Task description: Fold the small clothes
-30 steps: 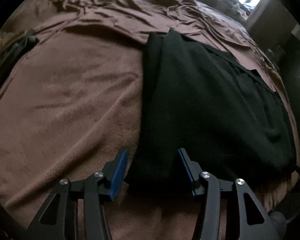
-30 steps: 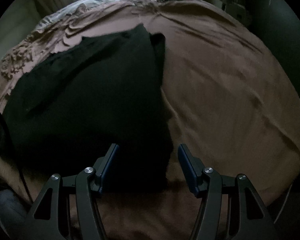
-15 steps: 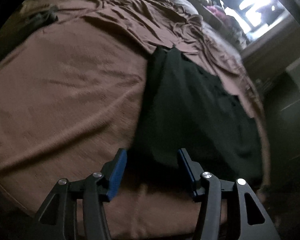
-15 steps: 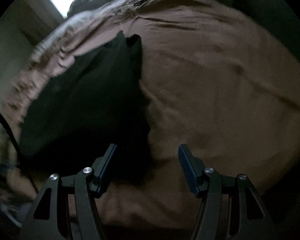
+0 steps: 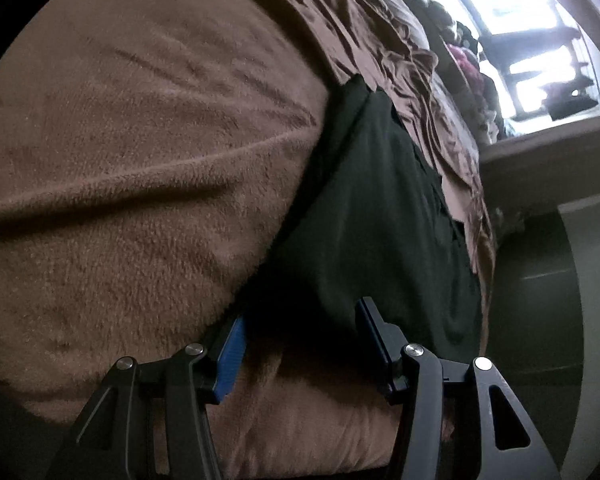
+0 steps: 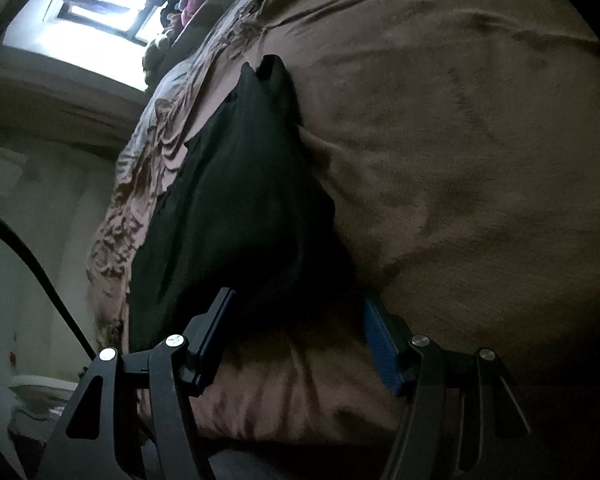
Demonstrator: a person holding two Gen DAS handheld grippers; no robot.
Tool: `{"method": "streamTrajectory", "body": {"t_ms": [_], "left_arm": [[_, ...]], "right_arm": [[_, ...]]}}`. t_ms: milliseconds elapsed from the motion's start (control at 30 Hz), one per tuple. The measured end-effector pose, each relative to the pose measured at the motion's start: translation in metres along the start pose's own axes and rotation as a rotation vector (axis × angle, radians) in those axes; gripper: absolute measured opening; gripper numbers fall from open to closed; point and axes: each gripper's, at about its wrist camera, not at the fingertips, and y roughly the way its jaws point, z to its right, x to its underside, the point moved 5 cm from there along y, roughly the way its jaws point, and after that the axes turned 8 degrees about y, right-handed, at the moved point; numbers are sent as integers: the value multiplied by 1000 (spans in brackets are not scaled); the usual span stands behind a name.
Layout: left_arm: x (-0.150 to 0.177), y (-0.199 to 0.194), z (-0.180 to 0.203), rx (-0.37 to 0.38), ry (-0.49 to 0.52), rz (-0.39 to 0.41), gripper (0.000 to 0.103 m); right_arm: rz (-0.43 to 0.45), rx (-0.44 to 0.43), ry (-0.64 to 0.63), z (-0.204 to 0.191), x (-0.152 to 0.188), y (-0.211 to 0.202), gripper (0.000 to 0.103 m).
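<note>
1 black garment (image 5: 372, 208) on brown blanket (image 5: 140, 160)

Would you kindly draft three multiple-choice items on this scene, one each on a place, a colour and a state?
1. Where does the garment lie?
A. on the brown blanket
B. on a chair
C. on the floor

2. What colour is the garment?
A. white
B. black
C. red

3. How does the left gripper stand?
A. shut on the garment
B. out of view
C. open, near the garment's near edge

Answers: 1 A, it is spread flat on the blanket covering the bed; 2 B, it shows black in both wrist views; 3 C, a clear gap separates the pads and neither presses cloth.
</note>
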Motion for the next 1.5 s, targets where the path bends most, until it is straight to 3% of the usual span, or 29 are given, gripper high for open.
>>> {"method": "streamTrajectory", "body": {"t_ms": [100, 167, 233, 300, 333, 400, 500, 667, 833, 1167, 1367, 1500], "left_arm": [[-6, 6, -3, 23, -20, 23, 54], [-11, 10, -5, 38, -50, 26, 46], [-13, 11, -8, 62, -73, 28, 46], [-14, 13, -6, 73, -82, 27, 41], [-14, 13, -8, 60, -76, 27, 24], [-15, 13, -8, 69, -76, 28, 20], [-16, -1, 0, 89, -42, 68, 18], [-22, -30, 21, 103, 9, 136, 13], [-20, -49, 22, 121, 6, 156, 12], [23, -80, 9, 152, -17, 148, 12], [35, -65, -8, 157, -46, 118, 13], [35, -61, -9, 167, -54, 118, 15]], "right_arm": [[10, -8, 14, 1, 0, 8, 61], [25, -4, 16, 1, -2, 12, 61], [41, -6, 31, 2, -2, 15, 55], [49, -12, 59, 2, -2, 20, 47], [53, -20, 73, 2, -2, 21, 43], [56, -20, 91, 4, 0, 21, 23], [49, -45, 92, 2, 3, 16, 14], [88, -50, 33, -13, 8, -6, 10], [97, -50, 3, -20, 22, -17, 10], [68, -22, -7, -9, 44, -44, 9], [44, 79, 20, 6, 46, -44, 15], [100, 163, -17, -1, 43, -69, 16]]}}
